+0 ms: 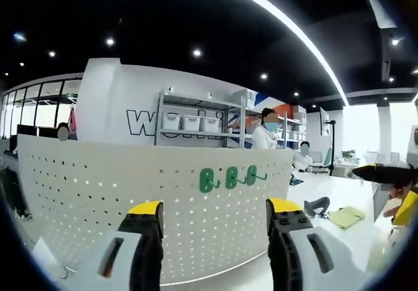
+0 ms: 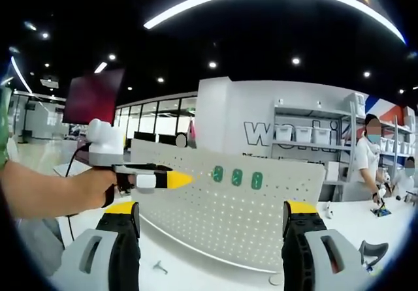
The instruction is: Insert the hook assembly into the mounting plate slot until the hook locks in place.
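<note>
A white perforated pegboard (image 1: 130, 193) stands upright on the white counter (image 1: 326, 193), three green hooks (image 1: 228, 177) mounted side by side near its top edge.

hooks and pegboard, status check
Both tools open, empty: left, right. Three green hooks on white pegboard. Loose metal piece on table, nothing blocking.

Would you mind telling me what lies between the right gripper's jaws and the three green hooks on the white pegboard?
In the right gripper view, only bare perforated white pegboard separates the right gripper from the green hooks.

Green hooks (image 1: 228, 177) on white perforated board (image 1: 98, 186)
</note>
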Motion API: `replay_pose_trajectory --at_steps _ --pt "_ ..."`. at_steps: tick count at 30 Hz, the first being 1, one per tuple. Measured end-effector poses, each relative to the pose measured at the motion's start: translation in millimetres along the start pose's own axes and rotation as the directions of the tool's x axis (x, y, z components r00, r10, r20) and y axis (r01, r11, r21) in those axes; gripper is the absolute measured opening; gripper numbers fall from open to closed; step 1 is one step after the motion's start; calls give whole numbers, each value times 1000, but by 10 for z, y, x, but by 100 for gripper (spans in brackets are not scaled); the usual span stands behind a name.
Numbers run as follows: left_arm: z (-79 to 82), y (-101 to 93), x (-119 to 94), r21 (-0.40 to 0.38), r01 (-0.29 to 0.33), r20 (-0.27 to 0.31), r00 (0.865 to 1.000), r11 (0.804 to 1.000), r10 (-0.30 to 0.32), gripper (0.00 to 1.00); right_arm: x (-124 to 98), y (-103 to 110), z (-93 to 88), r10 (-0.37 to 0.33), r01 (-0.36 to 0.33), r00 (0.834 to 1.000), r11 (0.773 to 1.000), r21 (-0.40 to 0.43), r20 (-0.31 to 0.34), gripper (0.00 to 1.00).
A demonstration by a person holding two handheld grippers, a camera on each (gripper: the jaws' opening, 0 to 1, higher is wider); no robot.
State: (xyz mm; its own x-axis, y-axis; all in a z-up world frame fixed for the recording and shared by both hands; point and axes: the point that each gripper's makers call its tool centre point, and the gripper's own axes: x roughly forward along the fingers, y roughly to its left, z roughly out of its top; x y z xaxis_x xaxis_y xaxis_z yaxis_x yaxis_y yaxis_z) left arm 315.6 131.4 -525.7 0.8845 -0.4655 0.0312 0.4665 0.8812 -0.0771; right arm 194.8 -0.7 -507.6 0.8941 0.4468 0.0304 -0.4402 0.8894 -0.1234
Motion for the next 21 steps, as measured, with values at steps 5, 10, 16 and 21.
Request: replay_pose_trajectory --at_steps 5,10,16,21 --pt "-30 18 -90 1 17 -6 1000 1000 -17 65 24 69 42 -6 6 1000 1000 -7 2 92" --pt "-25 27 -171 -12 38 -3 999 999 -38 64 39 148 104 -10 10 1000 1000 -17 5 92" --pt "-9 15 -289 1 62 -1 998 998 -62 63 27 202 137 -22 22 1000 1000 -18 10 92" --pt "-8 26 -427 8 82 -6 997 997 -82 63 18 268 159 -28 28 1000 999 -20 13 92"
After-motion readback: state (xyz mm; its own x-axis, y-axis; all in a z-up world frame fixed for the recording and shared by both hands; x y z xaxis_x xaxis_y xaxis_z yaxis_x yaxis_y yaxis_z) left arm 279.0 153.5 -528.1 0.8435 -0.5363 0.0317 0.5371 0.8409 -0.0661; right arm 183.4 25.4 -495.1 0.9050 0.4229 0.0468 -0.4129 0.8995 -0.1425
